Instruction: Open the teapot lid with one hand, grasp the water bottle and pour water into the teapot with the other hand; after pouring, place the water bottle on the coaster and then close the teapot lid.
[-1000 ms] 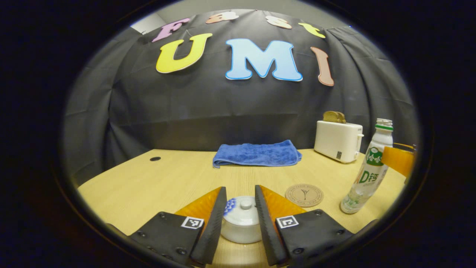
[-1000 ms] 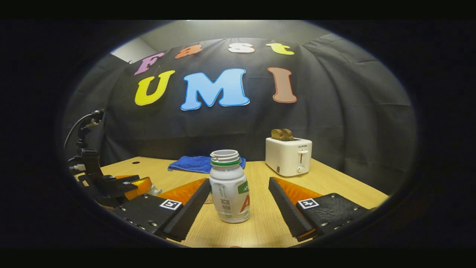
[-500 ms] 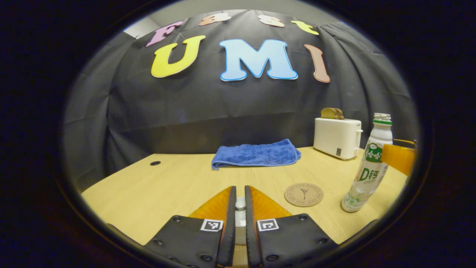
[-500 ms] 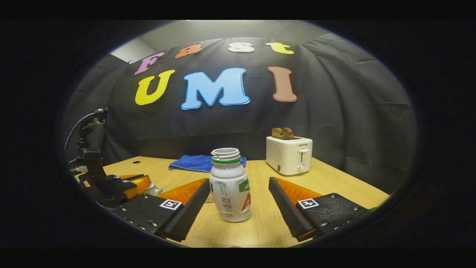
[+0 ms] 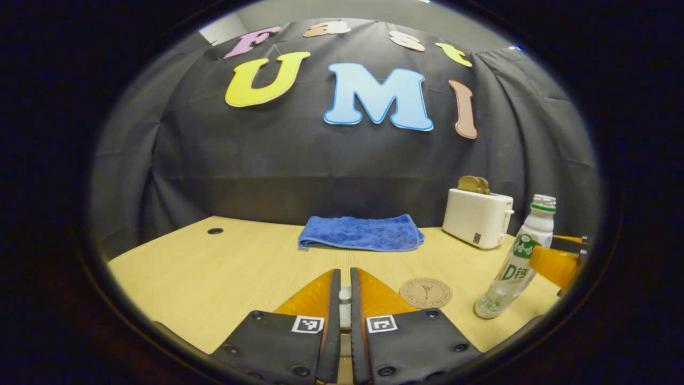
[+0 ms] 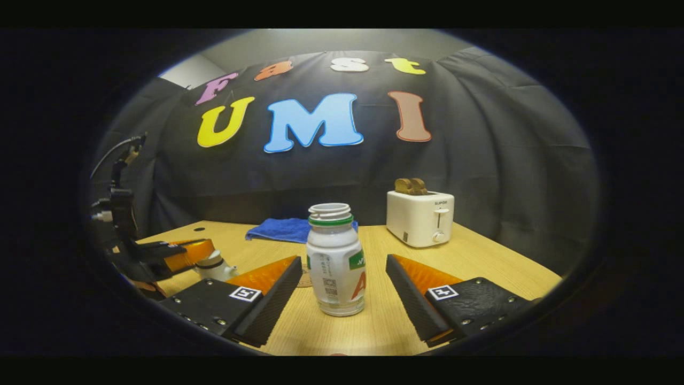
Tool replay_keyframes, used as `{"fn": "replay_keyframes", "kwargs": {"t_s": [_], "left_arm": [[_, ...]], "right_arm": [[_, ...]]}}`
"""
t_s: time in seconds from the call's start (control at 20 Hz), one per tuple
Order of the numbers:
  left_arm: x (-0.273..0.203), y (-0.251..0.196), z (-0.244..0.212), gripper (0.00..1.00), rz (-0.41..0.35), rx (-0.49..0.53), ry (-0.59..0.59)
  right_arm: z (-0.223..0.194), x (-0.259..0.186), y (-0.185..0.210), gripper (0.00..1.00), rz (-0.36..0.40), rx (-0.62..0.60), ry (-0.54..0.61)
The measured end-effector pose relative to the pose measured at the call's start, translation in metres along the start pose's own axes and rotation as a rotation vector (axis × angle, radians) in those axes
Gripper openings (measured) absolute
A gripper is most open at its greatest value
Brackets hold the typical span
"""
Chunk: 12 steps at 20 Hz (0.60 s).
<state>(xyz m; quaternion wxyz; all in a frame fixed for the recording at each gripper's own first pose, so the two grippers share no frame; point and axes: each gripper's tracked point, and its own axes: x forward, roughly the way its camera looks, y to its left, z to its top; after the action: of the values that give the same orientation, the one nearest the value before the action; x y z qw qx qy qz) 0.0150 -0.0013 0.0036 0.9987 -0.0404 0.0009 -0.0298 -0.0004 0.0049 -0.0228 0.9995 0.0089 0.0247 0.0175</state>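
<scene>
blue towel (image 5: 361, 232), white toaster (image 5: 476, 217) holding bread (image 5: 473, 184)

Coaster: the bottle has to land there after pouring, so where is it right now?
In the left gripper view the coaster lies flat on the table, just right of the left gripper, between it and the water bottle.

The left gripper view looks low across the table (image 5: 203, 272) toward the booth wall, close over the lid knob (image 5: 345, 293). The right gripper view faces the same wall, close behind the bottle (image 6: 335, 262). Both views share the towel (image 5: 360, 233), toaster (image 6: 421, 218), bottle and table.
</scene>
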Motion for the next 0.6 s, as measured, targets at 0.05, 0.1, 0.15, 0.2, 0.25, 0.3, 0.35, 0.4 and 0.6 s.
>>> {"fn": "replay_keyframes", "kwargs": {"t_s": [0.05,0.1,0.15,0.2,0.25,0.3,0.35,0.4,0.6], "left_arm": [[-0.002,0.000,0.007,0.15,-0.007,-0.008,-0.008],[-0.005,0.000,0.012,0.15,-0.012,-0.015,-0.017],[-0.009,0.000,0.018,0.15,-0.016,-0.016,-0.027],[-0.013,0.002,0.023,0.15,-0.015,-0.013,-0.036],[-0.017,0.005,0.028,0.15,-0.013,-0.008,-0.044],[-0.022,0.008,0.032,0.19,-0.010,-0.004,-0.052],[-0.026,0.011,0.036,0.19,-0.007,-0.001,-0.056],[-0.030,0.015,0.037,0.15,-0.002,0.001,-0.059],[-0.045,0.032,0.035,0.19,0.021,-0.005,-0.047]], "right_arm": [[-0.002,0.001,0.000,0.95,0.003,-0.001,0.007],[-0.004,0.003,0.000,0.98,0.004,-0.002,0.013],[-0.008,0.004,-0.001,0.98,0.004,-0.002,0.021],[-0.010,0.005,-0.002,0.98,0.002,-0.001,0.027],[-0.014,0.006,-0.003,0.98,0.002,0.001,0.035],[-0.016,0.008,-0.003,0.98,0.003,0.003,0.041],[-0.019,0.010,-0.004,0.98,0.004,0.004,0.050],[-0.022,0.012,-0.004,0.98,0.009,0.007,0.058],[-0.031,0.018,-0.002,0.95,0.013,-0.008,0.087]]}}
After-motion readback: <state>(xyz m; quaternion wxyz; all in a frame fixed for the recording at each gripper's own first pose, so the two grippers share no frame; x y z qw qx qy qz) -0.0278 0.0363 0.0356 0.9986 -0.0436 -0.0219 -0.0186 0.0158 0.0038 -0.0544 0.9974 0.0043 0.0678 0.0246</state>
